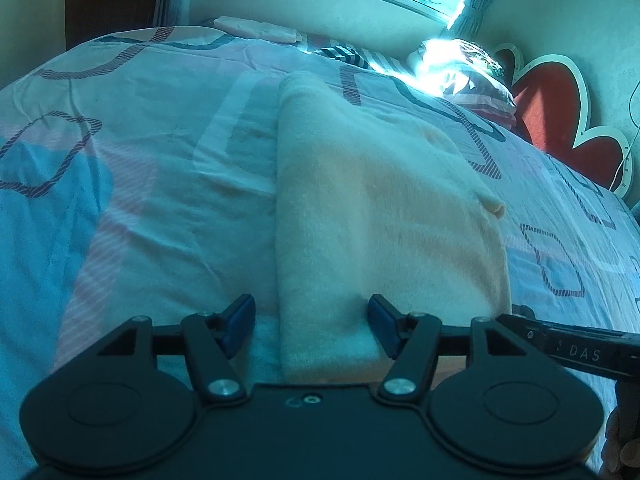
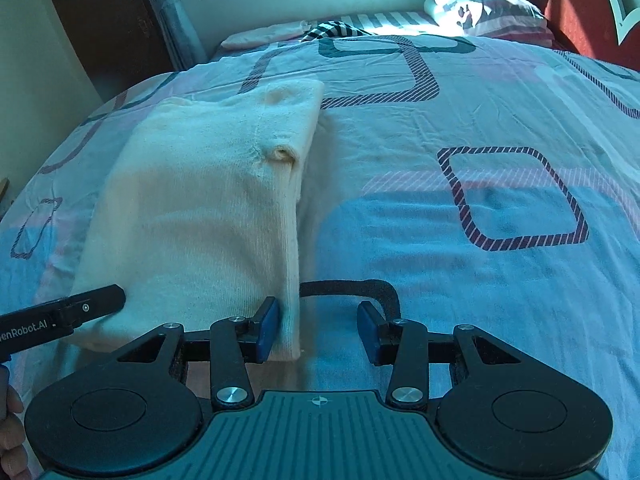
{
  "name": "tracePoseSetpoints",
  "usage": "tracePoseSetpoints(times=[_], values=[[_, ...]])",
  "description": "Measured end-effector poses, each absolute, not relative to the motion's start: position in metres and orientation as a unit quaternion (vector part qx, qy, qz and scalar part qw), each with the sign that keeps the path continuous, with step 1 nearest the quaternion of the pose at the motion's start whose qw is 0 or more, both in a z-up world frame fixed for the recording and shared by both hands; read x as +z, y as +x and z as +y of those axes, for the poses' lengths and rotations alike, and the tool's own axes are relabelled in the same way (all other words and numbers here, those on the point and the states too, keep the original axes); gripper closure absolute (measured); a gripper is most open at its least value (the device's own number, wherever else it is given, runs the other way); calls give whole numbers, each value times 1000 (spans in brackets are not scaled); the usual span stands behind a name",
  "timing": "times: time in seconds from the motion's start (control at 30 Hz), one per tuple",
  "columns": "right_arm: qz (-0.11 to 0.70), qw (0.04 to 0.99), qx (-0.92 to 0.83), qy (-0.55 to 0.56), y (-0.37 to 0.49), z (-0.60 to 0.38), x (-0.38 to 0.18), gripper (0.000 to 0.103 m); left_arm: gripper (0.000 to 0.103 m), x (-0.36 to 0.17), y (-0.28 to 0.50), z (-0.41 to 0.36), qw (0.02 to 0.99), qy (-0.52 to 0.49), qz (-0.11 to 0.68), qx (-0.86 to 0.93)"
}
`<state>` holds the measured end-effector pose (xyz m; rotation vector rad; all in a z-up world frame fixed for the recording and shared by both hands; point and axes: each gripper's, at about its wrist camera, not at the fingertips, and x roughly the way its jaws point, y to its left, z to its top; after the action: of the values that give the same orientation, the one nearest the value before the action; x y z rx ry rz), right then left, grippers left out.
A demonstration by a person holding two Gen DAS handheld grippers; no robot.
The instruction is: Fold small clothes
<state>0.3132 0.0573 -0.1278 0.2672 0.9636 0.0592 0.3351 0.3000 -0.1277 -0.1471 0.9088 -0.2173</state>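
A cream knit garment point(image 1: 384, 200) lies folded lengthwise on the bed, running away from me; it also shows in the right wrist view point(image 2: 200, 208). My left gripper point(image 1: 312, 326) is open, its blue pads either side of the garment's near left corner. My right gripper point(image 2: 318, 330) is open at the garment's near right corner, its left pad point(image 2: 267, 330) touching the folded edge. Each gripper's finger shows in the other's view, the right one as a black bar point(image 1: 560, 340) and the left one as a black bar point(image 2: 68, 312). Nothing is gripped.
The bed has a pink and blue patterned cover point(image 2: 460, 208). A pillow point(image 2: 484, 4) and red heart headboard point(image 1: 552, 112) are at the right. A folded pink cloth point(image 1: 256, 28) and a striped cloth point(image 2: 336, 28) lie at the far edge under the window.
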Motion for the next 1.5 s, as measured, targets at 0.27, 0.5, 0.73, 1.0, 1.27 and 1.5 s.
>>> tracePoseSetpoints(times=[0.27,0.5,0.73,1.0,1.27,1.5], values=[[461,876,23,136,313,57,-128,61,15,-127,339,291,884,-55,456,-88],[453,880,18,143,310,57,-130,60,8,-127,343,289,879,-55,471,-48],[453,879,23,147,309,54,-129,59,9,-122,342,290,870,-72,488,-9],[474,869,24,140,314,48,-114,38,10,-103,331,296,877,-86,472,38],[442,880,61,162,254,27,-59,15,9,-42,282,276,900,-11,435,29],[403,902,116,100,160,29,-7,1,9,14,196,259,919,20,394,19]])
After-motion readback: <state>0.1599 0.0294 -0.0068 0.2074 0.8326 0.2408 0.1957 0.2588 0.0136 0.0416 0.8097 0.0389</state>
